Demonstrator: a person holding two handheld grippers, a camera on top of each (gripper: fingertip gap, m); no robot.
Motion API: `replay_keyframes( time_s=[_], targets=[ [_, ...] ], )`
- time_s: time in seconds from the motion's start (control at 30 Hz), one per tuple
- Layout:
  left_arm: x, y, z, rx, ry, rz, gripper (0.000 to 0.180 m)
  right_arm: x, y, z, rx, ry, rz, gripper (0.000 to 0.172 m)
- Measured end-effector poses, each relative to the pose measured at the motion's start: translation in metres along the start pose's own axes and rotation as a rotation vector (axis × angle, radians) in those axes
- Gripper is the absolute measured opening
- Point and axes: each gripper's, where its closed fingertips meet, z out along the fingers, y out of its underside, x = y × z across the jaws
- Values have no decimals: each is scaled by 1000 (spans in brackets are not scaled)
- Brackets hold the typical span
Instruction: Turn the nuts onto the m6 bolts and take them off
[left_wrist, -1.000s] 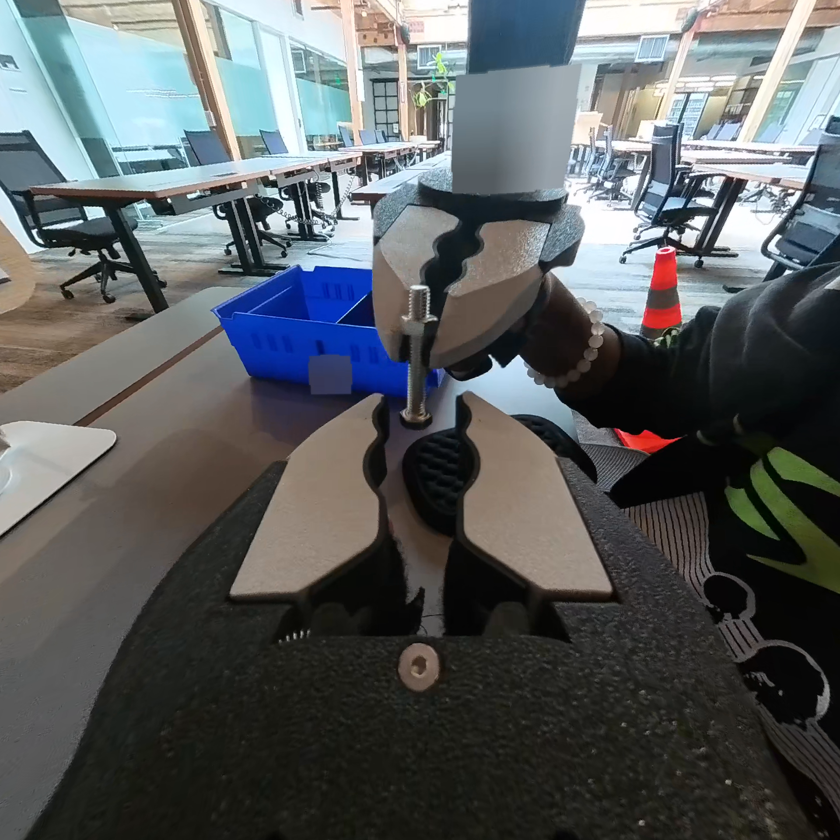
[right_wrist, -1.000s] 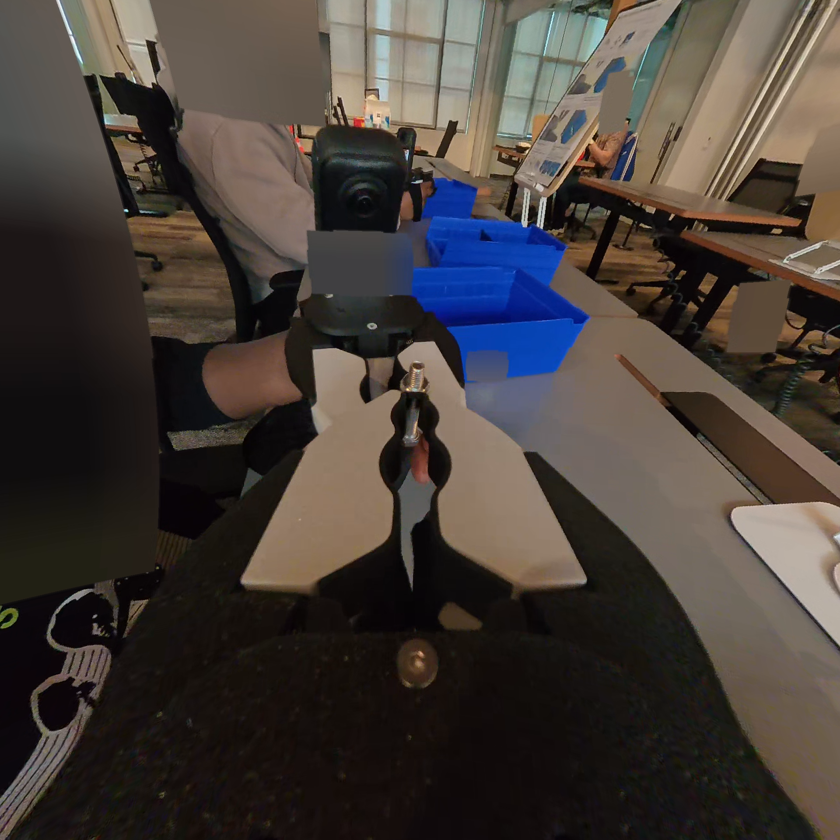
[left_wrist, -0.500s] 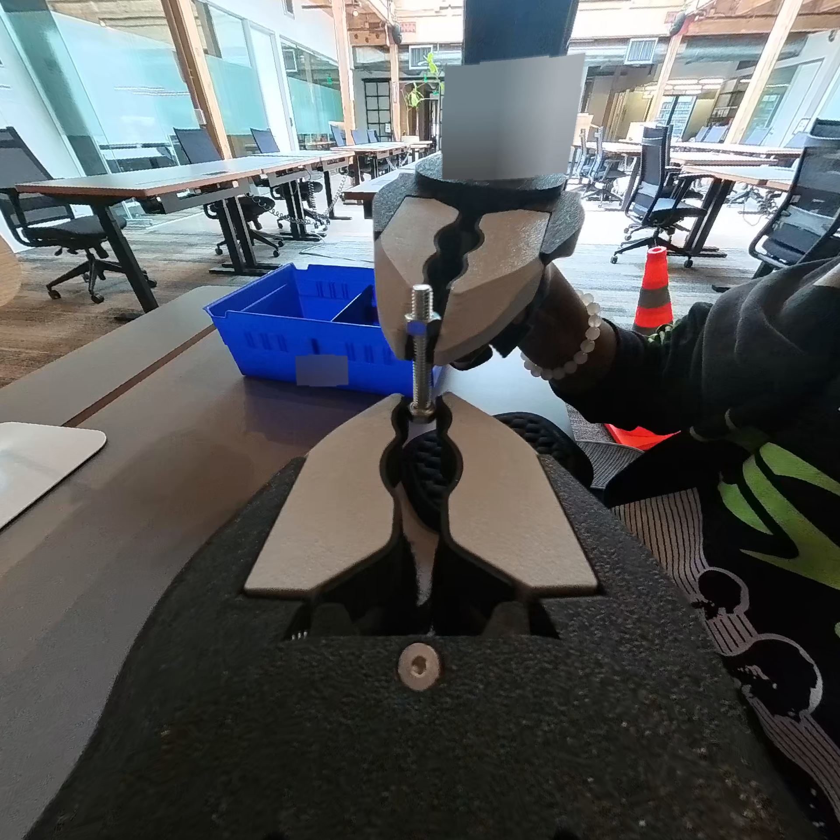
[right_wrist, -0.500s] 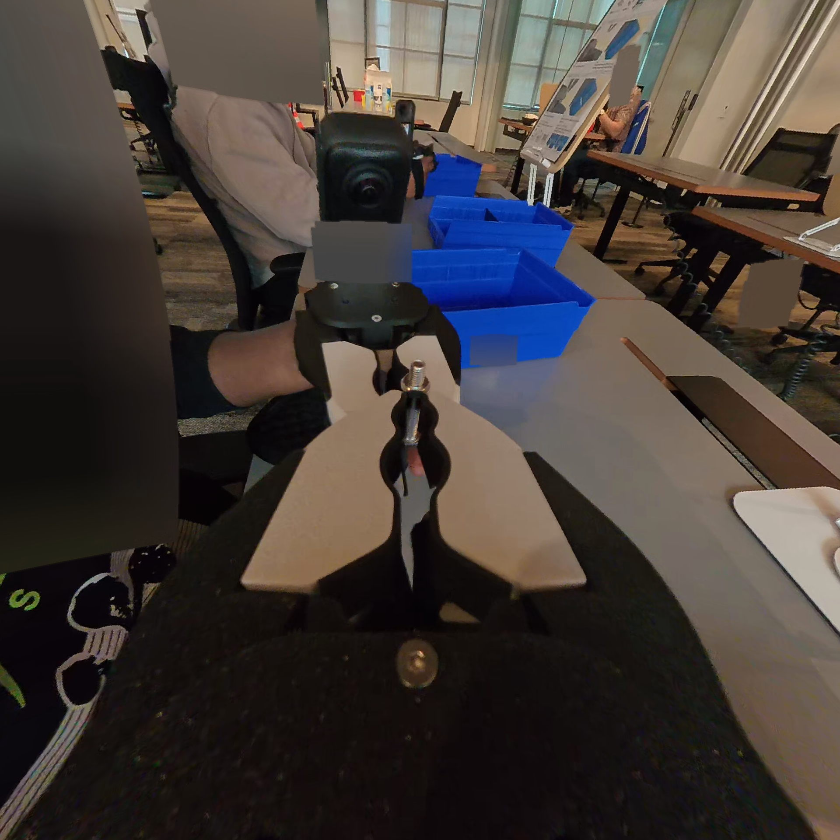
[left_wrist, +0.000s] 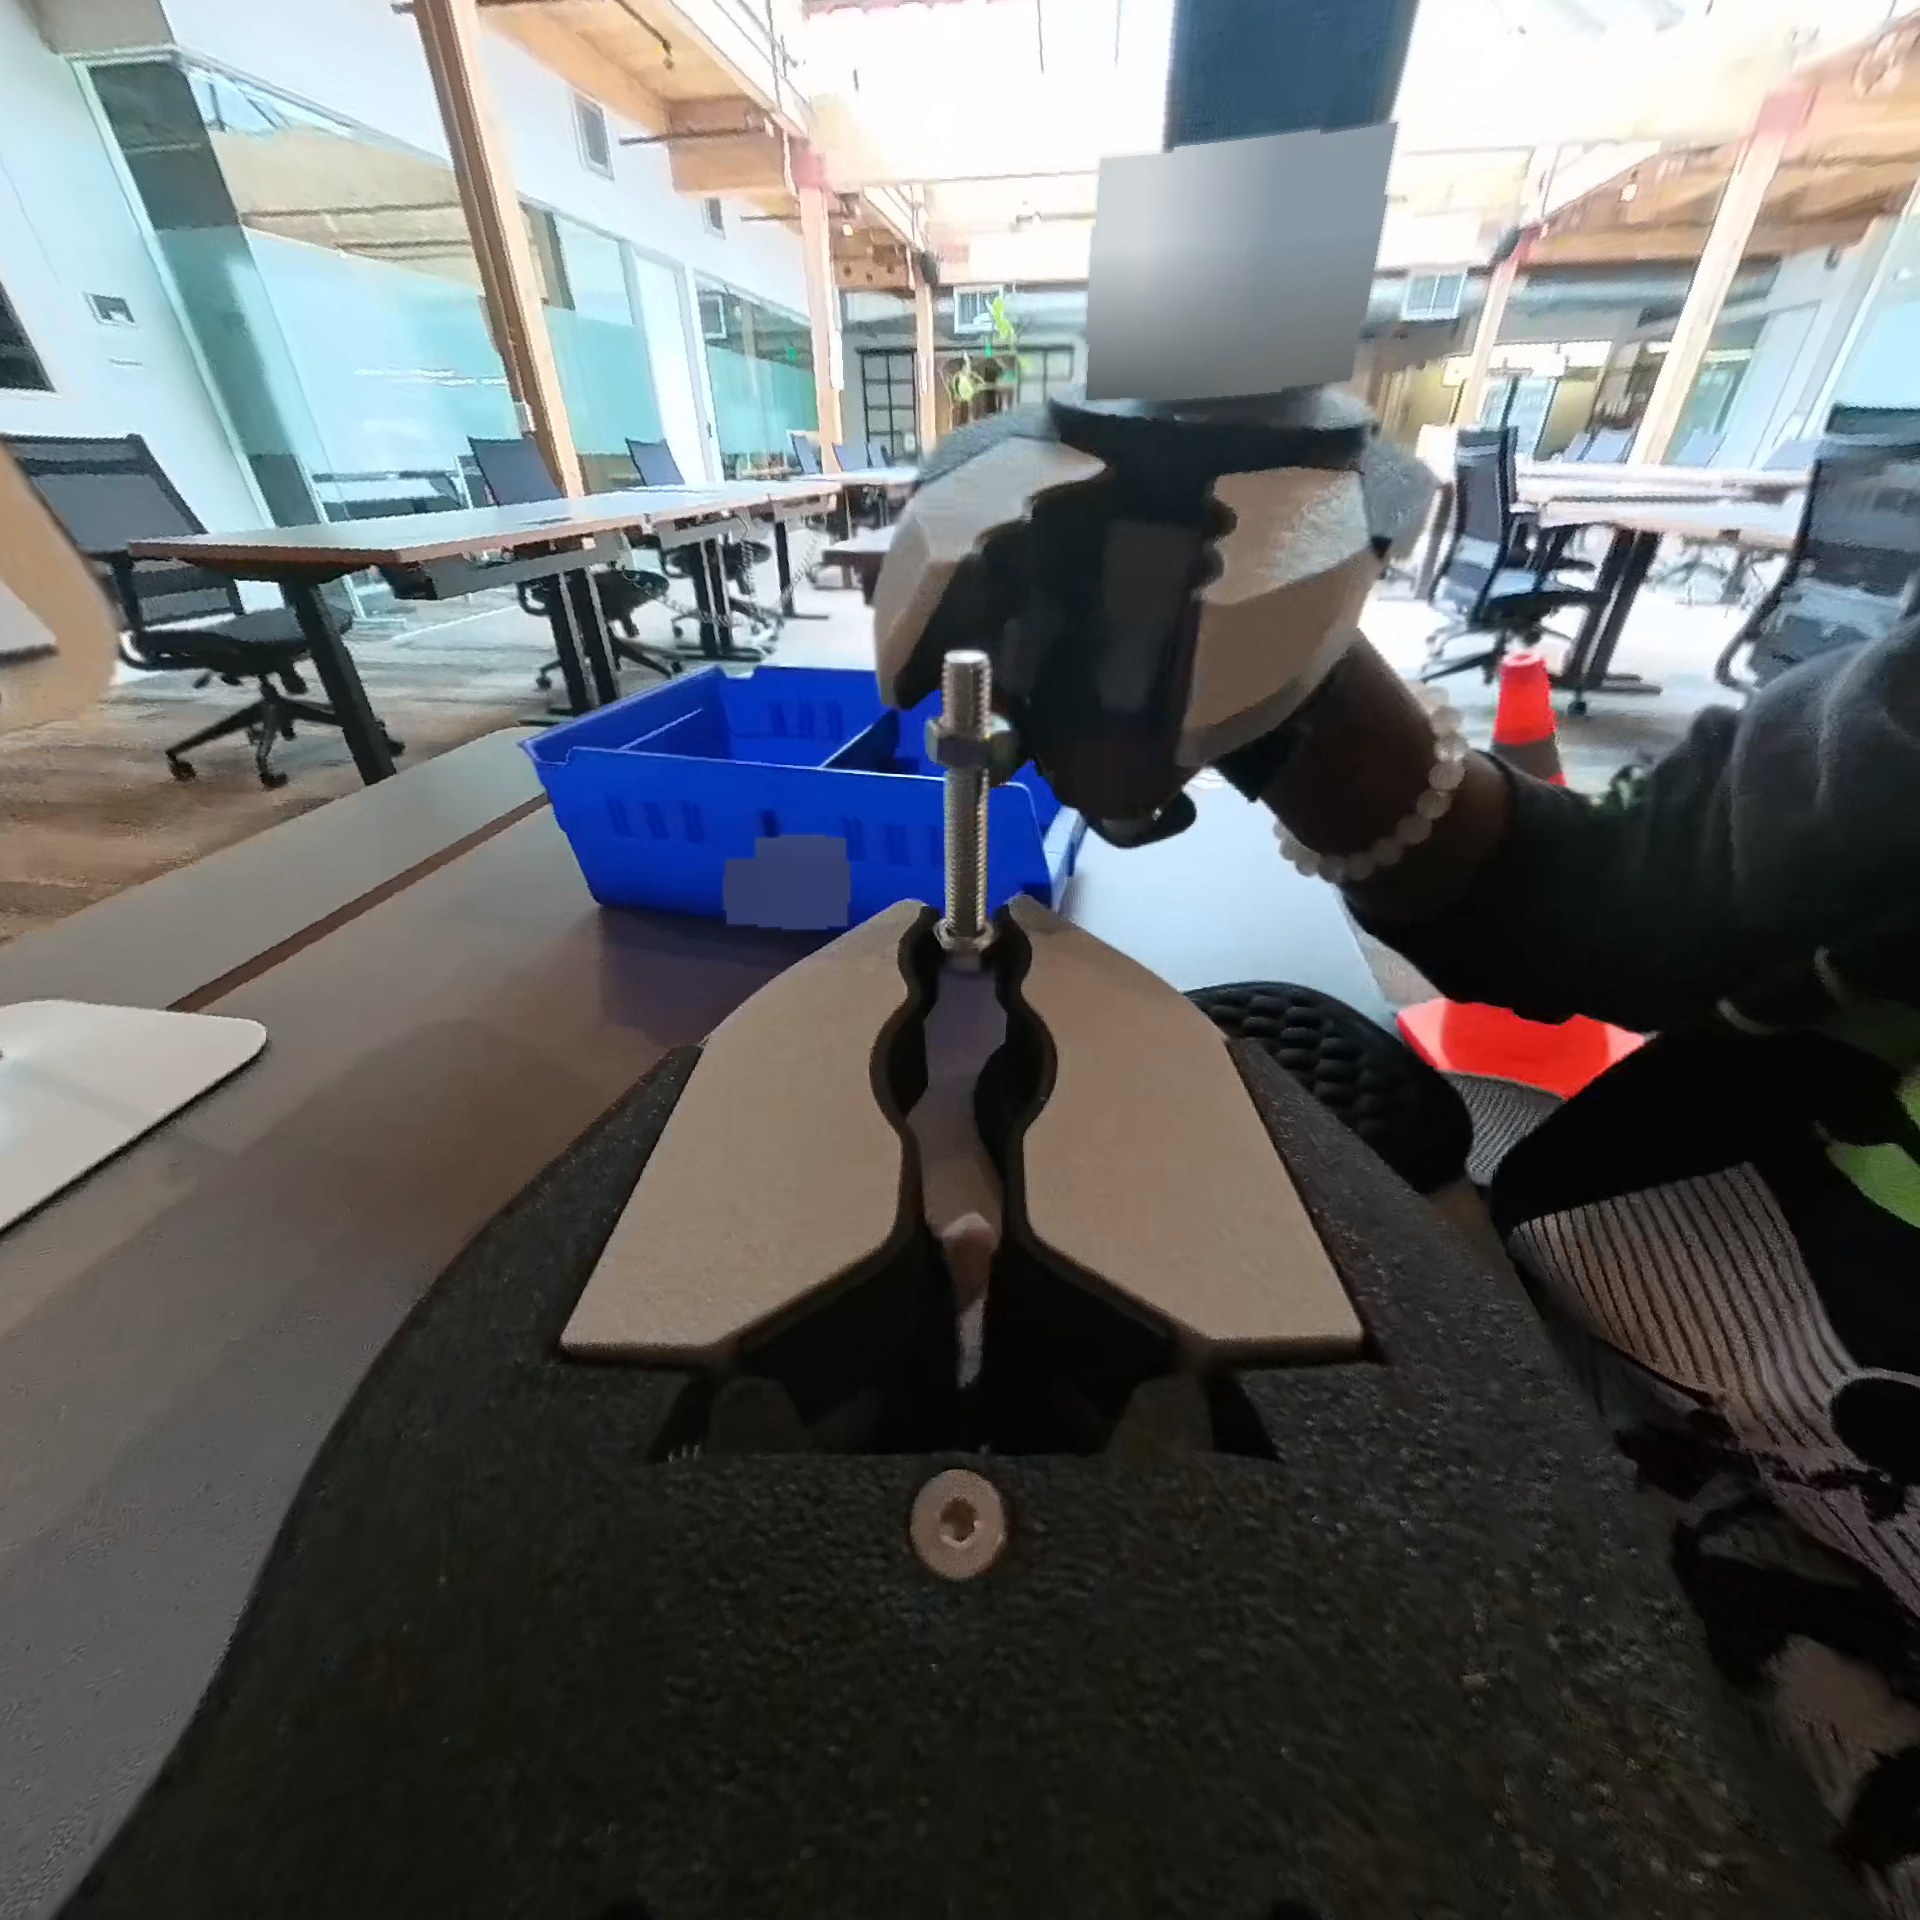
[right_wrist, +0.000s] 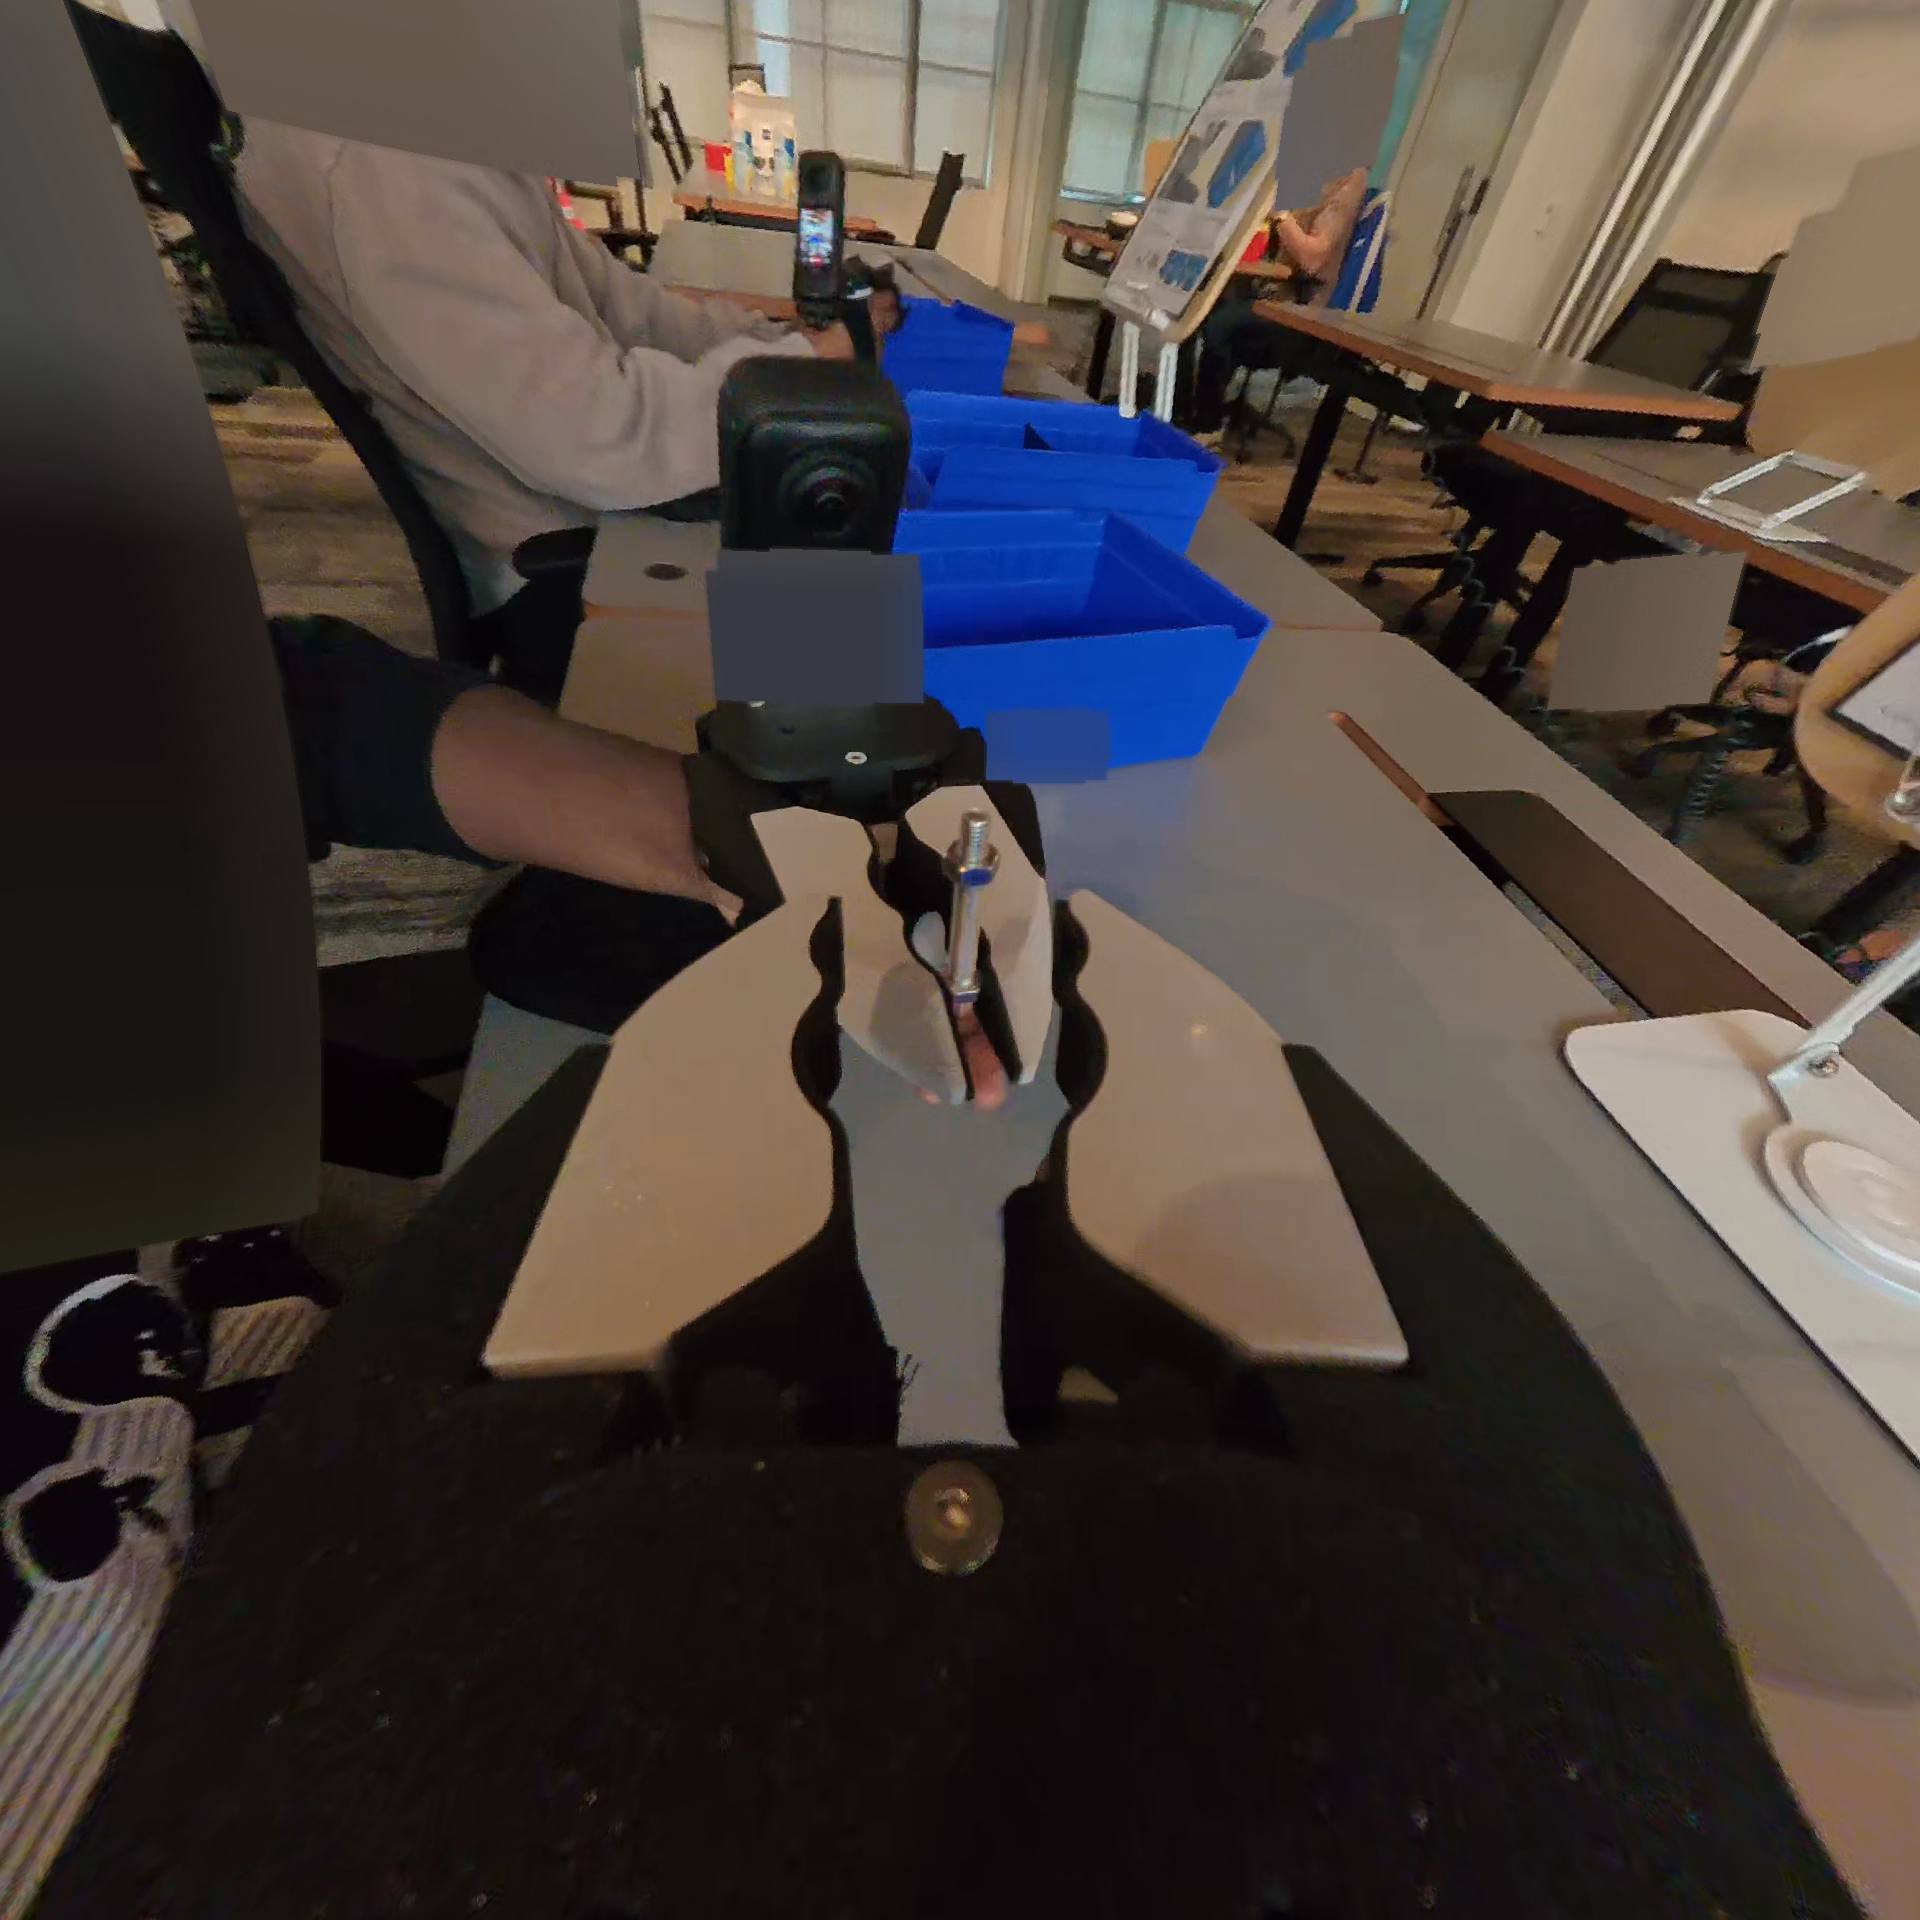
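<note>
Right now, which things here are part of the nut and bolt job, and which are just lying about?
Part of the job:
- bolt, head clamped in the left tool
- nut on its thread
- right tool, open

Lying about:
- blue bin
- white pad
- orange cone

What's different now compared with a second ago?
The left gripper closed on the bolt at its head. The right gripper, clamped on the bolt before, opened and let go. The nut stays high on the thread; the blue bin hasn't moved.
</note>
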Motion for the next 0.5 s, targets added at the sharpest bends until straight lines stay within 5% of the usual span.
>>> replay_keyframes(
  time_s=[0.3,0.5],
  targets=[
    [-14,52,-3,25,83,-64,9,17,39,27,150,-16,-9,45],
    [-8,56,-4,50,152,-77,9,16,53,26,191,-53,3,37]
  ],
)
